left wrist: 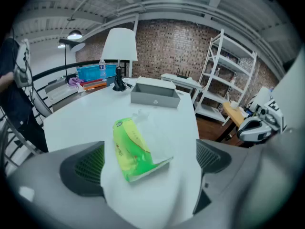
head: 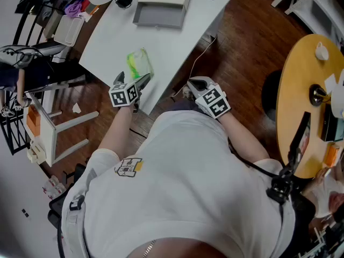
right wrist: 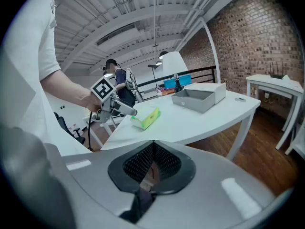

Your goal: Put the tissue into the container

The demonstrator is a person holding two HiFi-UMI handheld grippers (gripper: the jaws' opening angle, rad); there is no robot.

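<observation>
A green tissue pack (head: pixel 140 64) lies flat on the white table (head: pixel 107 36), near its front edge. Farther back stands the grey open container (head: pixel 161 7). My left gripper (head: pixel 133 80) sits just in front of the pack with its jaws open. In the left gripper view the tissue pack (left wrist: pixel 136 149) lies between the wide fingers (left wrist: pixel 83 168) without touching them, and the container (left wrist: pixel 155 95) shows beyond it. My right gripper (head: pixel 196 85) hangs off the table's edge, over the wooden floor. Its jaws (right wrist: pixel 151 165) are shut on nothing, and it looks across at the tissue pack (right wrist: pixel 147 118).
A white lamp (left wrist: pixel 119 44), a blue box (left wrist: pixel 95 73) and other clutter line the table's far end. A round wooden table (head: pixel 301 106) stands at the right, a white shelf unit (left wrist: pixel 228 75) behind. A black rail and a small white stand (head: pixel 54 128) are at the left.
</observation>
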